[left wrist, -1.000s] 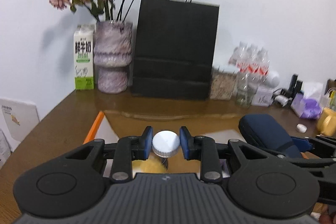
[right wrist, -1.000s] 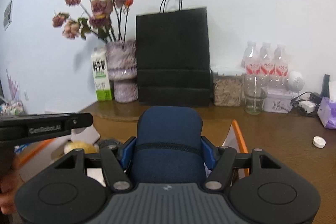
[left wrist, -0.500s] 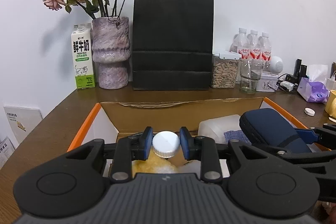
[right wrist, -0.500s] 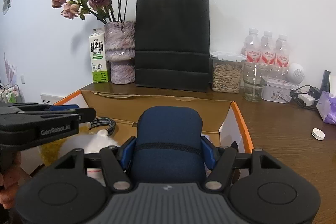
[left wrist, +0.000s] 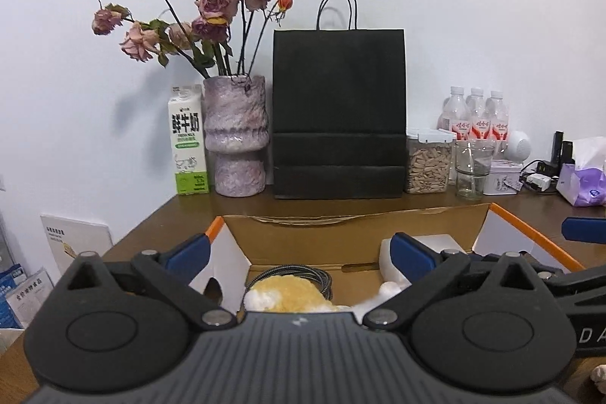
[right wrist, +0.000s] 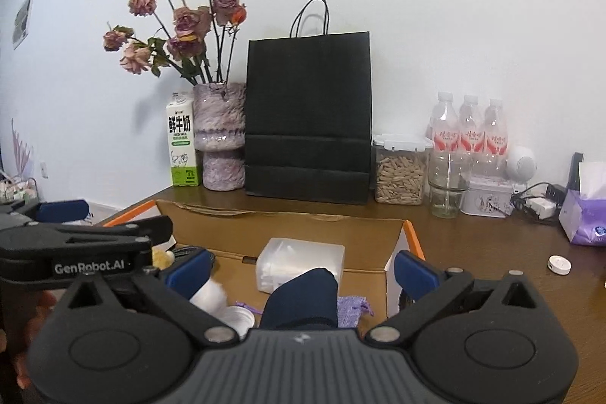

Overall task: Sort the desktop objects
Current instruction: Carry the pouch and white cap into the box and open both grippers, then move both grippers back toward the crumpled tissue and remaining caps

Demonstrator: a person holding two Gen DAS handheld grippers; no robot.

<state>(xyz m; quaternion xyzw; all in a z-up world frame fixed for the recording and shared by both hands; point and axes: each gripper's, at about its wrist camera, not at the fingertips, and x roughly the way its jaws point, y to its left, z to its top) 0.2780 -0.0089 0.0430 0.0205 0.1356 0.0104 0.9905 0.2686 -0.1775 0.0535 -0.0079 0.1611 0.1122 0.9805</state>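
An open cardboard box (left wrist: 341,233) with orange flap edges lies on the brown desk. My left gripper (left wrist: 299,252) is open and empty above a yellow and white plush toy (left wrist: 288,294) and a braided cable (left wrist: 322,277) in the box. My right gripper (right wrist: 303,267) is open above the box (right wrist: 288,226). A navy pouch (right wrist: 303,298) lies loose in the box between its fingers. A white-capped jar (right wrist: 238,317), a clear plastic case (right wrist: 299,260) and a lilac cloth bag (right wrist: 352,309) lie in the box too.
A black paper bag (left wrist: 339,112), a vase of dried roses (left wrist: 235,139), a milk carton (left wrist: 187,142), a seed jar (left wrist: 428,161), a glass (left wrist: 471,173) and water bottles (left wrist: 473,116) line the back wall. A small white round lid (right wrist: 558,264) and a tissue pack (right wrist: 583,218) lie to the right.
Both grippers have opened and risen. The left one let go of the white-capped jar and the right one let go of the navy pouch; both things now lie in the box.
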